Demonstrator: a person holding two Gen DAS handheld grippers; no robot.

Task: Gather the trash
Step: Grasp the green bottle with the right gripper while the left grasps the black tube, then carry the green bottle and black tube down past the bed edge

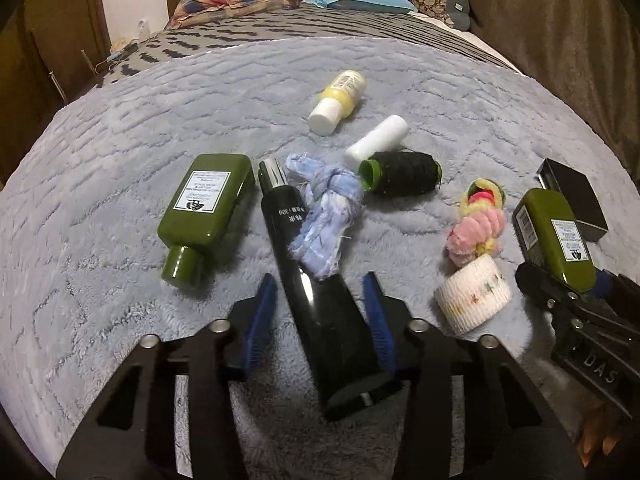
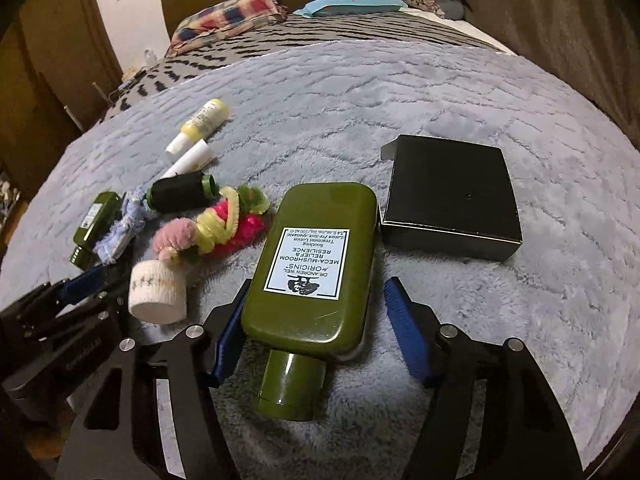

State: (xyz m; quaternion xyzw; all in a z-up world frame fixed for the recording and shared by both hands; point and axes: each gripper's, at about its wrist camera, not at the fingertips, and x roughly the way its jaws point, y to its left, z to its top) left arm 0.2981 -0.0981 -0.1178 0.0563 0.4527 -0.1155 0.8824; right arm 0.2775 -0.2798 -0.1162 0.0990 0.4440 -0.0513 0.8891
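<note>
Each gripper has black slotted linkage arms with silver round-head screws and blue ribbed fingers (image 1: 376,320); the right gripper (image 1: 580,280), at 3 o'clock, bears "DAS" lettering.

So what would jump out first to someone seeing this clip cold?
Probably the clutter on the grey fleece blanket: each gripper straddles an item. The left gripper is open around a long black tube, and the right gripper is open around a green lotion bottle. A black box lies just past that bottle, and bright pink-and-yellow fuzzy pipe cleaners sit to its left.
</note>
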